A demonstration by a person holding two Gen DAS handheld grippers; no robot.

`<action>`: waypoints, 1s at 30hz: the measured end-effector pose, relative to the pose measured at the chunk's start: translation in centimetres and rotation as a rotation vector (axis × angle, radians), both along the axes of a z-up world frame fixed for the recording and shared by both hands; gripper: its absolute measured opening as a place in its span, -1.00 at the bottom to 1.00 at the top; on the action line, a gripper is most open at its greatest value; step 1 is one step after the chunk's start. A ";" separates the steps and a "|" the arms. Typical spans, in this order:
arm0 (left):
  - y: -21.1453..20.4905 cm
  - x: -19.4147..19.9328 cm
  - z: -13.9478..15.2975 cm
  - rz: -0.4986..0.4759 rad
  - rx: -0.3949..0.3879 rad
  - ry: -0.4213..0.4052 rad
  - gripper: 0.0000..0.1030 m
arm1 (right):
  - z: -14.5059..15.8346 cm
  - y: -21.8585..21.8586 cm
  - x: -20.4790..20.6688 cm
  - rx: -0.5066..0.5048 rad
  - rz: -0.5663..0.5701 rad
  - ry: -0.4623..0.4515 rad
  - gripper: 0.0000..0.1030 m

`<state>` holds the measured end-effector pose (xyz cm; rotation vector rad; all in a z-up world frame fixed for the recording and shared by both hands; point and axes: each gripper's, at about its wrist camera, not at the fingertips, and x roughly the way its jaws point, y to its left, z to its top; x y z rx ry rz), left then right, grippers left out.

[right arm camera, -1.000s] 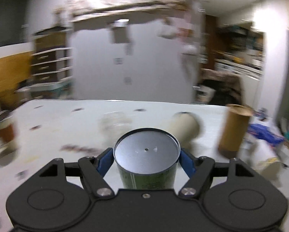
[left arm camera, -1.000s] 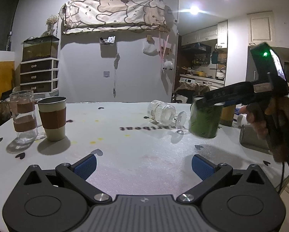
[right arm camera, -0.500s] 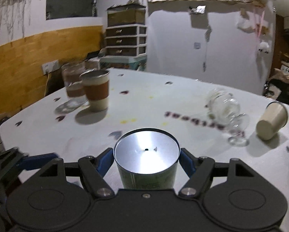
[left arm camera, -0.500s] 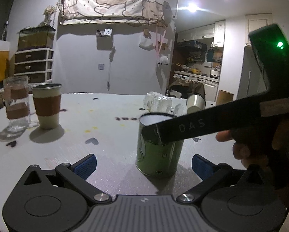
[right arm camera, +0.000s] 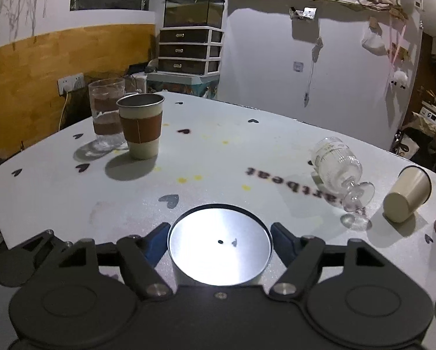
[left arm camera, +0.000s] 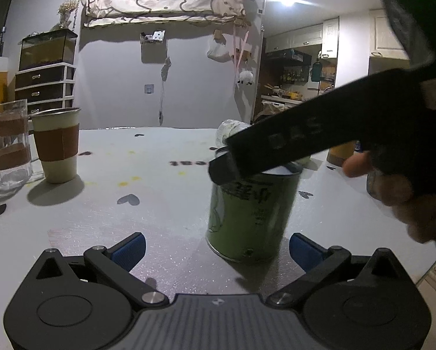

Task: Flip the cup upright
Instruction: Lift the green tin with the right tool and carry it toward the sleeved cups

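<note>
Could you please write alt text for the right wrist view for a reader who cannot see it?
The right gripper brackets a green cup standing on the white table, seen from above. Beyond, a sleeved cup and glass stand upright; a stemmed glass and beige cup lie tipped over.

Can (right arm camera: 219,245) upright on the table (right arm camera: 218,145) between the right hand-held gripper (right arm camera: 219,243) fingers, sleeved cup (right arm camera: 140,125) far left with tumbler (right arm camera: 105,115) just behind it, goblet (right arm camera: 342,172) lying on its side right of centre, paper cup (right arm camera: 407,194) on its side further right, drawers (right arm camera: 188,48) behind the table.
</note>
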<state>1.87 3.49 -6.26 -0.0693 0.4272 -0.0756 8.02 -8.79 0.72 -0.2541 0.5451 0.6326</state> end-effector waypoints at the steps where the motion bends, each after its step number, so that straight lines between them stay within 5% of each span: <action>1: 0.0 0.1 -0.1 0.003 -0.003 0.004 1.00 | 0.0 -0.2 -0.2 0.003 0.001 0.002 0.45; 17: 1.2 0.2 -0.5 0.055 -0.022 0.034 1.00 | -1.4 -6.6 -5.9 0.098 -0.042 -0.051 0.45; 22: 3.5 -0.4 0.8 0.059 -0.161 0.050 0.98 | -2.6 -8.4 -6.3 0.164 -0.069 0.000 0.45; 26: 4.7 0.1 1.8 -0.031 -0.381 0.118 0.96 | -3.8 -8.8 -6.9 0.178 -0.082 0.027 0.45; 30: 3.9 1.2 2.1 -0.101 -0.485 0.184 0.93 | -4.7 -8.8 -6.8 0.180 -0.091 0.063 0.45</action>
